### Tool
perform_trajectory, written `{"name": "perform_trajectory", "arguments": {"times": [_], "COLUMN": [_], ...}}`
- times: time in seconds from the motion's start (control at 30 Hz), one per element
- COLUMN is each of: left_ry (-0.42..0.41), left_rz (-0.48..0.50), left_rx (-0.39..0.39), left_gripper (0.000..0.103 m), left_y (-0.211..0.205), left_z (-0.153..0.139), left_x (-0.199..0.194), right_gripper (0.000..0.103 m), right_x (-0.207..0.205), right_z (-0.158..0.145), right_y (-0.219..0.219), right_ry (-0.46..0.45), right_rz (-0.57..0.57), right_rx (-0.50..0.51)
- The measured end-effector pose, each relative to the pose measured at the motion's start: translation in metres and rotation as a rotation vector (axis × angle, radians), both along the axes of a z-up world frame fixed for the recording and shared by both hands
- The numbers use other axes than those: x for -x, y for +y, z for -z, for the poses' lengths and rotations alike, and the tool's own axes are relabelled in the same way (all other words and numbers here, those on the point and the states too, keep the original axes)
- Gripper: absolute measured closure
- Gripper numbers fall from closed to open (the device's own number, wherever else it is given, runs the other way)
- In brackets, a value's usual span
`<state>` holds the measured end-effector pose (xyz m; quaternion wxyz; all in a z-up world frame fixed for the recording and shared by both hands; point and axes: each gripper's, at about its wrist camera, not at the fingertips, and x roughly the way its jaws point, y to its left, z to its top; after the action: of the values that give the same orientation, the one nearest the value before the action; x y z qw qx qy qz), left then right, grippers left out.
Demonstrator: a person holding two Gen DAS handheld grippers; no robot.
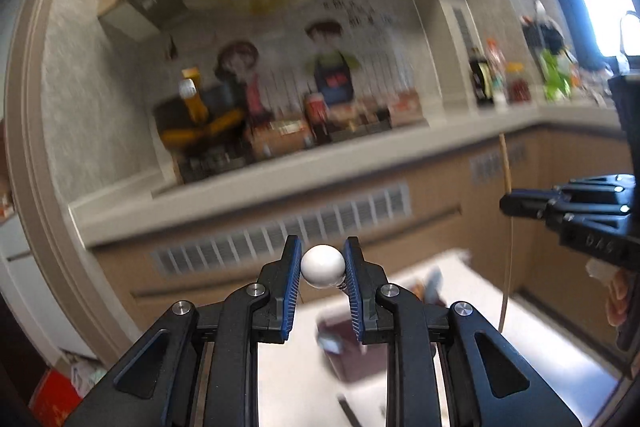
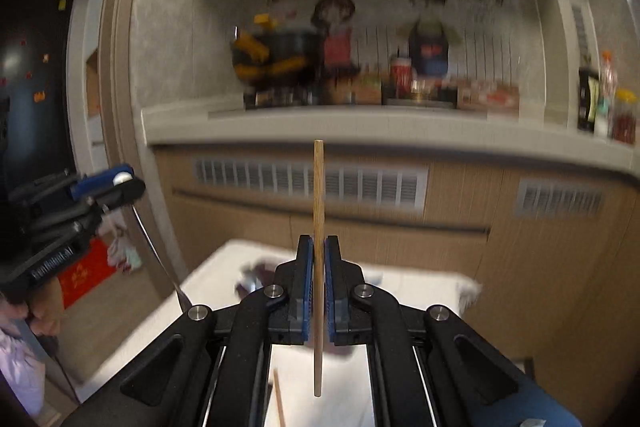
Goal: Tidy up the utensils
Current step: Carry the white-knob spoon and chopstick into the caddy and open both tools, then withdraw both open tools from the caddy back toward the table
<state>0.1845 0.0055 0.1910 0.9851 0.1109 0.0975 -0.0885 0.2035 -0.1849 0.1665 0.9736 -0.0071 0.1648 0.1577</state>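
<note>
Left wrist view shows me my left gripper [image 1: 322,267] clenched on a white round knob [image 1: 322,265], the end of a thin metal utensil [image 2: 157,251] that hangs down from it. My right gripper [image 2: 319,267] is clamped on an upright wooden chopstick [image 2: 318,187]. Both are held above a white table [image 2: 208,279], with the kitchen counter [image 2: 360,125] far behind.

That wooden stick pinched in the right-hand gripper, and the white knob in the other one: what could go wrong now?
The wooden chopstick is pinched at one spot only by the right gripper, so it might pivot or slide out. The left gripper clamps a smooth white ball end; it may squirt free, dropping onto the white table.
</note>
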Motion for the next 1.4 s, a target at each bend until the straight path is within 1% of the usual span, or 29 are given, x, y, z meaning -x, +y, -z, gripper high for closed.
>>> {"name": "perform_trajectory", "arguments": {"times": [0.07,0.13,0.23,0.3,0.5,0.63,0.8,1.0,1.07,1.17,1.23,1.27,1.3,1.33,1.37,1.4], "left_ry": [-0.022,-0.031,-0.035,-0.019,0.047,0.084,0.086,0.141,0.166,0.214,0.257,0.294,0.332,0.354,0.369,0.376], "left_rz": [0.0,-0.006,-0.028,-0.035,-0.055,-0.063,-0.084,-0.084,-0.081,-0.07,-0.052,-0.032,-0.01,0.002,0.003,0.001], "left_rx": [0.012,0.014,0.008,0.005,0.008,0.016,-0.012,-0.026,-0.037,-0.031,-0.014,-0.002,0.01,0.021,0.031,0.041], "left_gripper": [0.08,0.08,0.08,0.08,0.08,0.08,0.08,0.08,0.08,0.08,0.078,0.072,0.064,0.062,0.061,0.061], "left_y": [0.001,0.001,0.002,0.003,0.008,0.01,0.006,0.001,-0.003,-0.008,-0.01,-0.012,-0.013,-0.013,-0.013,-0.012], "left_z": [-0.011,-0.015,-0.013,-0.008,0.015,0.032,0.049,0.074,0.084,0.101,0.112,0.119,0.127,0.133,0.14,0.143], "left_x": [-0.017,-0.033,-0.058,-0.074,-0.108,-0.118,-0.128,-0.143,-0.148,-0.157,-0.162,-0.166,-0.17,-0.17,-0.17,-0.169], "right_gripper": [0.098,0.098,0.098,0.098,0.098,0.098,0.098,0.098,0.098,0.098,0.098,0.098,0.092,0.088,0.076,0.068], "right_x": [-0.013,-0.028,-0.049,-0.062,-0.09,-0.101,-0.112,-0.129,-0.134,-0.143,-0.149,-0.151,-0.152,-0.154,-0.154,-0.151], "right_z": [-0.02,-0.032,-0.037,-0.035,-0.016,-0.003,0.011,0.034,0.043,0.061,0.075,0.082,0.09,0.1,0.109,0.116], "right_y": [0.003,0.006,0.011,0.013,0.02,0.024,0.028,0.03,0.03,0.031,0.029,0.027,0.025,0.022,0.019,0.016], "right_ry": [-0.041,-0.059,-0.073,-0.058,-0.021,-0.001,0.016,0.065,0.083,0.126,0.17,0.195,0.226,0.263,0.287,0.297], "right_rz": [0.014,0.025,0.048,0.048,0.042,0.05,0.059,0.078,0.086,0.091,0.078,0.072,0.068,0.067,0.068,0.072], "right_rx": [-0.003,0.0,0.005,0.001,0.018,0.036,0.045,0.041,0.039,0.047,0.025,0.011,-0.004,-0.019,-0.028,-0.027]}}
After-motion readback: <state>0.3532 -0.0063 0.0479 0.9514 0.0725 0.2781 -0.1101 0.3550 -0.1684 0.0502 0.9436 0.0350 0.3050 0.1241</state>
